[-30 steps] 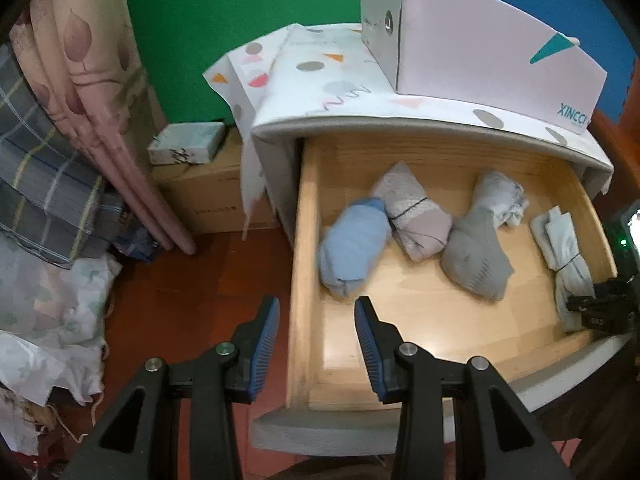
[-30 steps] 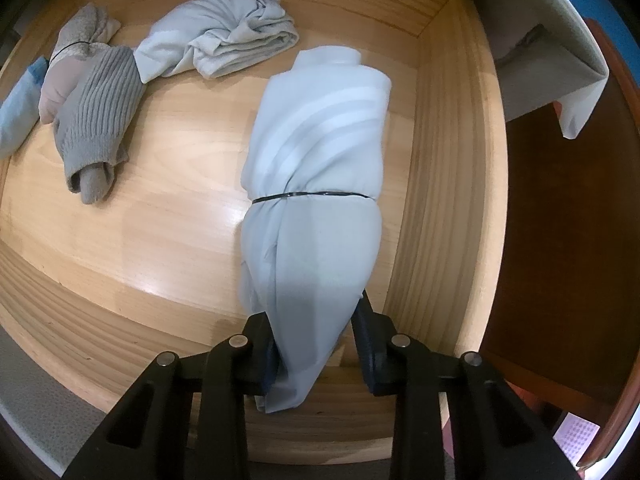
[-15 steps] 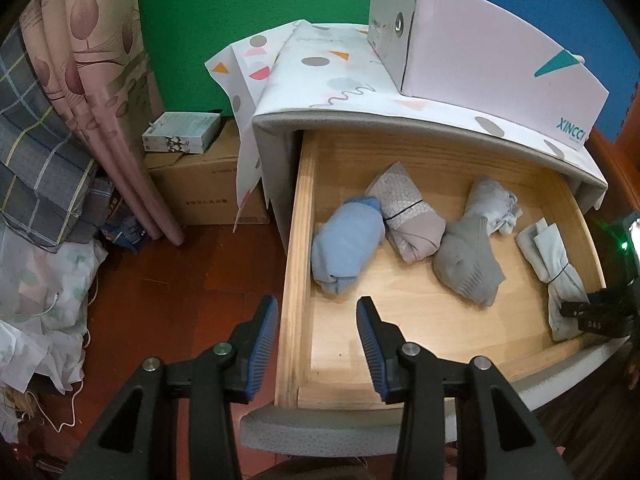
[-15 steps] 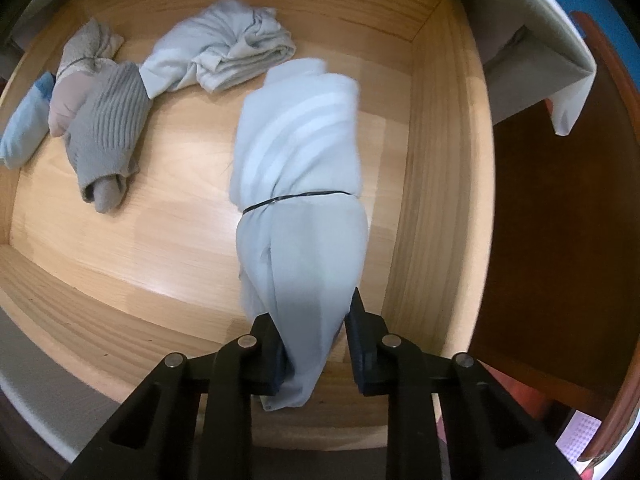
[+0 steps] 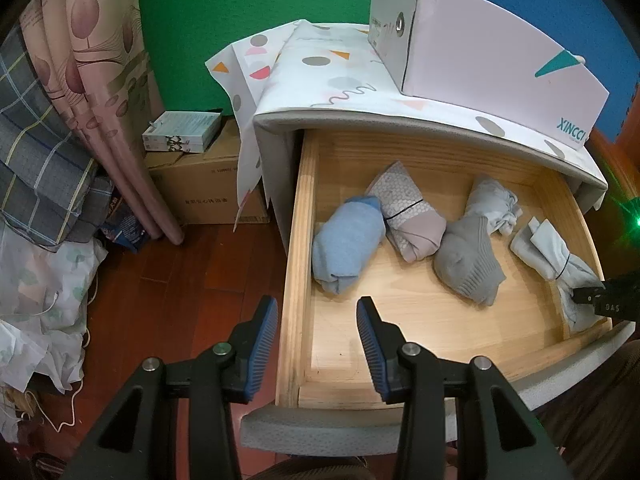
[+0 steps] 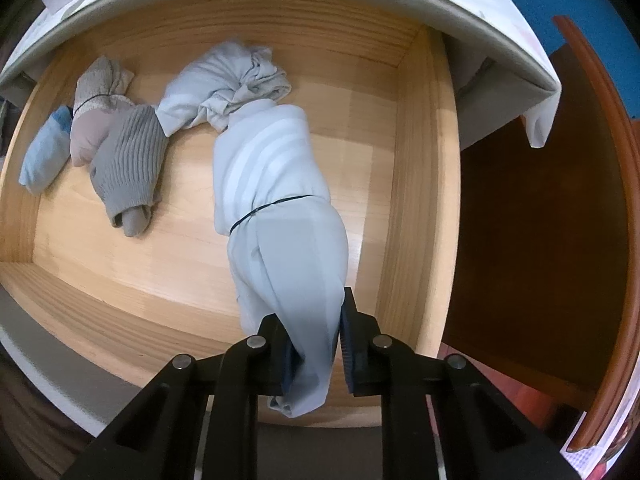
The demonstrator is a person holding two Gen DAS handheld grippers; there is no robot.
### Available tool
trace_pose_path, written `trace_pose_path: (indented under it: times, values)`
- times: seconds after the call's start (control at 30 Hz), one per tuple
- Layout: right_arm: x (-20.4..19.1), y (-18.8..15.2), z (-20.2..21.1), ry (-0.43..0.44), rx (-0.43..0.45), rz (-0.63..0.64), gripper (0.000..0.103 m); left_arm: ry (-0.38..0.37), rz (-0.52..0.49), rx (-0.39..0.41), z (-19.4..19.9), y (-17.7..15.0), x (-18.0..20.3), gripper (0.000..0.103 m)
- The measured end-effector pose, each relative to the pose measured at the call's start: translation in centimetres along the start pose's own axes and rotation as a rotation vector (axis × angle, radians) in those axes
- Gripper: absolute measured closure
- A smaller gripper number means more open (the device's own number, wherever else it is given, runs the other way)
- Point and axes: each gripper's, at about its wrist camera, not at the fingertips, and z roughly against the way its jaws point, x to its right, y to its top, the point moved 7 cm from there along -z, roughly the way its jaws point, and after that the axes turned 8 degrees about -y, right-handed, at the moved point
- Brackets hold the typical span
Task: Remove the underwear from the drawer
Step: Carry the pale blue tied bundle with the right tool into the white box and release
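Observation:
The wooden drawer (image 5: 296,240) (image 6: 416,200) stands pulled out and holds several rolled garments. My right gripper (image 6: 316,344) (image 5: 588,296) points down and is shut on the near end of a pale blue underwear roll (image 6: 276,200) (image 5: 548,248) tied with a thin black band; its far end leans up off the drawer floor. My left gripper (image 5: 316,344) hovers open over the drawer's front left corner with nothing between its blue pads. Beside the held roll lie a grey ribbed roll (image 5: 468,268) (image 6: 128,168), a loose pale bundle (image 6: 228,84), a beige roll (image 5: 408,216) and a light blue roll (image 5: 348,244).
A large white box (image 5: 480,56) sits on the patterned cloth (image 5: 320,72) over the cabinet top. Left of the cabinet are cardboard boxes (image 5: 208,188), pink curtains (image 5: 92,92) and piled fabric on the red wooden floor. A dark wooden panel (image 6: 540,240) stands right of the drawer.
The right gripper has closed tighter on the pale blue roll and risen; the roll's end has lifted and swung toward the loose bundle. The left gripper has stayed in place.

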Motion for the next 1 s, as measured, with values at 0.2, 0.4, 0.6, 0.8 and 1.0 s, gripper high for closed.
trace_pose_path:
  times: [0.2, 0.4, 0.6, 0.8, 1.0]
  values:
    - [1.9, 0.1, 0.8, 0.006, 0.017, -0.01, 0.087, -0.002, 0.001, -0.005, 0.0, 0.0, -0.1, 0.061]
    - [3.6, 0.1, 2.3, 0.013, 0.051, -0.018, 0.087, -0.001, 0.0, -0.004, 0.0, 0.0, -0.1, 0.061]
    - [3.9, -0.7, 4.8, 0.026, 0.084, -0.023, 0.087, -0.002, -0.001, -0.007, -0.1, 0.0, 0.0, 0.061]
    - [4.9, -1.7, 8.8, 0.018, 0.143, -0.033, 0.087, 0.003, 0.0, -0.011, -0.3, -0.1, 0.0, 0.061]
    - [6.9, -1.0, 14.2, 0.008, 0.217, -0.055, 0.087, 0.0, 0.004, -0.017, -0.3, -0.1, -0.1, 0.061]
